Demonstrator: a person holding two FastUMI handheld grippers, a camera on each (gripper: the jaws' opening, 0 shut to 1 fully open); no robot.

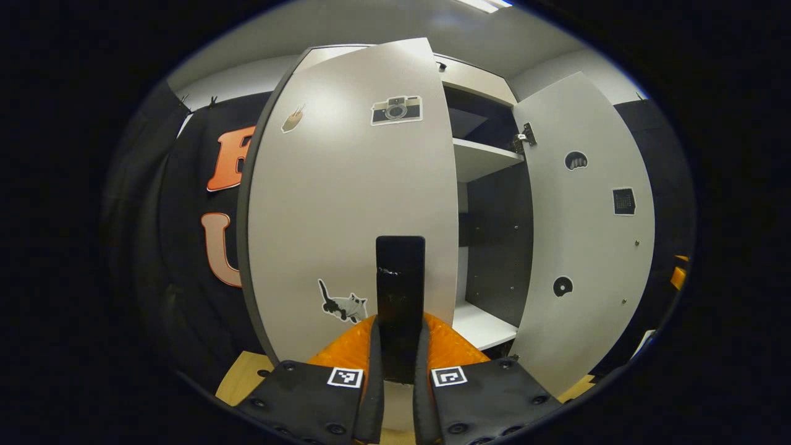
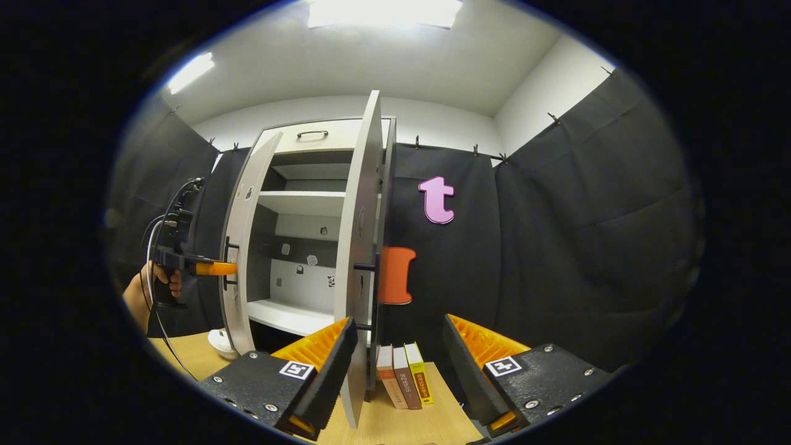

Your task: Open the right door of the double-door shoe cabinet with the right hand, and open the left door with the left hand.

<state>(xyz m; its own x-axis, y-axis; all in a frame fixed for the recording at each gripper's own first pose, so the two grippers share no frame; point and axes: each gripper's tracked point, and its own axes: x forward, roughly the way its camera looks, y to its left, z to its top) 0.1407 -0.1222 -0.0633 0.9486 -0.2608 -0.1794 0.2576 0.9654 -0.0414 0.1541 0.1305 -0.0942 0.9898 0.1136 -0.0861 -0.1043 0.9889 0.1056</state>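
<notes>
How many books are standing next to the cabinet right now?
3, in the right gripper view: a white book, a dark red book and a yellow book, upright in a row on the wooden table just right of the open right door. More may be hidden behind it.

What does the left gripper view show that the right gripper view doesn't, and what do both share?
Left gripper view: camera sticker and cat sticker on the left door, whose black handle sits between the left gripper's fingers.

Right gripper view: books on the table, a hand holding the other gripper at the left door, and the open right gripper.

Both: the cabinet's shelves, both doors swung open.
</notes>
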